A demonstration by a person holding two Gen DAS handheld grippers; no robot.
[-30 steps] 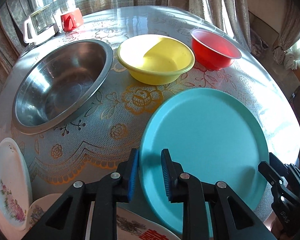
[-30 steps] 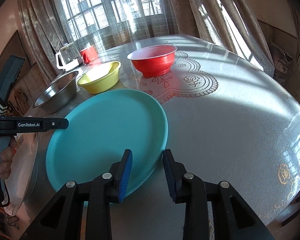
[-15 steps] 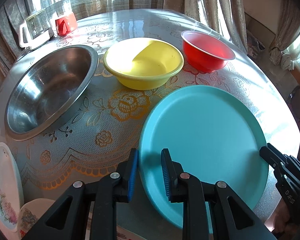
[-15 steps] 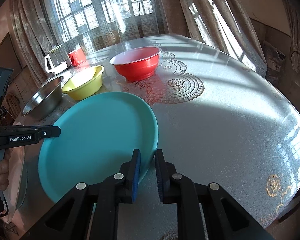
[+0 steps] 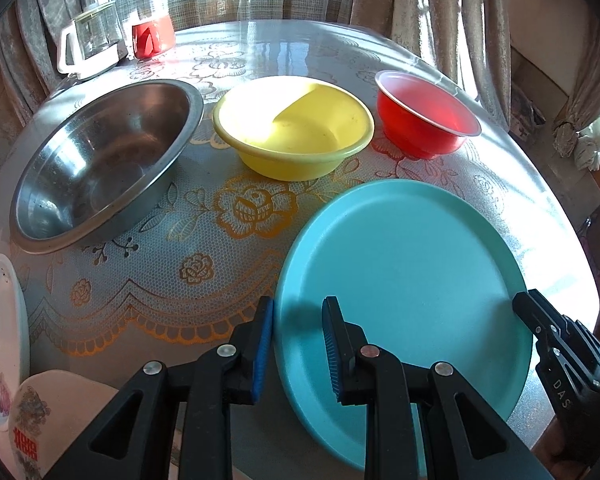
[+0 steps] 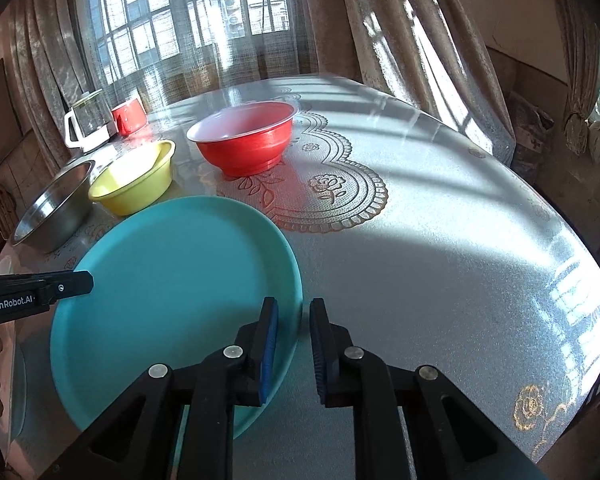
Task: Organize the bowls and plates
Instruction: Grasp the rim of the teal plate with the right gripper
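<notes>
Both grippers grasp the teal plate (image 5: 404, 272), which lies just in front of the yellow bowl (image 5: 294, 132): the right gripper (image 6: 294, 336) has just clamped its rim, the left gripper (image 5: 298, 344) stays clamped opposite. Lifting looks ready.

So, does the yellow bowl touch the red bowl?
Apart. The left wrist view shows a strip of patterned tablecloth between the yellow bowl and the red bowl.

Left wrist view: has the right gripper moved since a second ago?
Yes. The right gripper has shifted left: its tip was just off the teal plate's right rim and now overlaps that rim.
</notes>
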